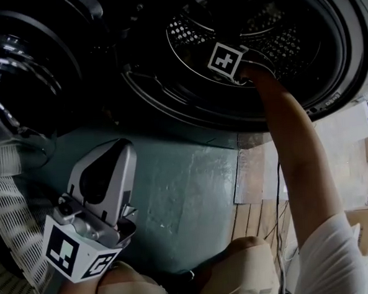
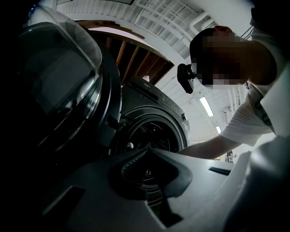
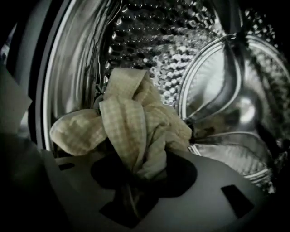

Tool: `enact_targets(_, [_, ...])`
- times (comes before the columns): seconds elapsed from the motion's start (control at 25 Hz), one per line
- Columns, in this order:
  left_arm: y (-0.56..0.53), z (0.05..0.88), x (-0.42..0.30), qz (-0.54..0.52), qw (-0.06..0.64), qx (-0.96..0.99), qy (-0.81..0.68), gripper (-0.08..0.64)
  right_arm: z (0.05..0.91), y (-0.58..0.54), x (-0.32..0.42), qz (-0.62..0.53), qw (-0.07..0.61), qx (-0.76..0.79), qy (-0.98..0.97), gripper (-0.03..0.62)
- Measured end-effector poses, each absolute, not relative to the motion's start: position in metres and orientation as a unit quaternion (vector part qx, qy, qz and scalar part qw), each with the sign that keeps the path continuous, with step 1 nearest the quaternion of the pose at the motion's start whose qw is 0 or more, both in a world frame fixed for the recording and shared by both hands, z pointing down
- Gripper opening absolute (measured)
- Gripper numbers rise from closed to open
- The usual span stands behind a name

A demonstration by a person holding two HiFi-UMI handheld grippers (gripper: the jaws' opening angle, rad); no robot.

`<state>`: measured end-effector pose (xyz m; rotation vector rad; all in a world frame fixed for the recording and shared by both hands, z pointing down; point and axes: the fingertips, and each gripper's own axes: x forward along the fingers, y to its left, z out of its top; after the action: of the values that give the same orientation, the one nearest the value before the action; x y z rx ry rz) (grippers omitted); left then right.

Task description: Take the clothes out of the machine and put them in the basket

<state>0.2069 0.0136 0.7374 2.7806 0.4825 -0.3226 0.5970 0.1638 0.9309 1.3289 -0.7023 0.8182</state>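
Dim, deep shadows; glare on drum (image 3: 181, 54) steel; bright ceiling lights (image 2: 206, 106); fisheye-warped edges

Right claw (image 1: 227, 60) deep in the machine drum (image 1: 289, 43), left claw (image 1: 123, 148) (over teal floor (image 1: 187, 193)) beside the basket (image 1: 13, 203)

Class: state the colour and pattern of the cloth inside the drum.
The cloth is pale yellow with a fine check, clearest in the right gripper view.
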Motion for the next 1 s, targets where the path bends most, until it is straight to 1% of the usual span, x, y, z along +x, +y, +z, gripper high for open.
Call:
enact_targets(0.12, [0.014,0.733,0.204,-0.120,0.152,0.966,0.170,0.014,0.912,0.170,0.599,0.334,0.659,0.608,-0.291,0.178])
enact_targets(0.32, [0.014,0.724,0.203,-0.136,0.173,0.962,0.161,0.014,0.893,0.167,0.595,0.285,0.657,0.624,-0.312,0.176])
enact_targets(0.56, [0.014,0.723,0.206,-0.142,0.176,0.961,0.159,0.014,0.871,0.168,0.578,0.209,0.692,0.608,-0.329,0.176])
enact_targets(0.72, [0.021,0.727,0.214,-0.135,0.185,0.960,0.162,0.014,0.855,0.165,0.567,0.184,0.667,0.638,-0.339,0.175])
enact_targets(0.88, [0.020,0.712,0.222,-0.117,0.230,0.955,0.145,0.014,0.834,0.155,0.551,0.163,0.652,0.651,-0.353,0.173])
enact_targets(1.0, [0.026,0.689,0.223,-0.097,0.248,0.954,0.137,0.014,0.822,0.148,0.532,0.153,0.649,0.647,-0.370,0.173])
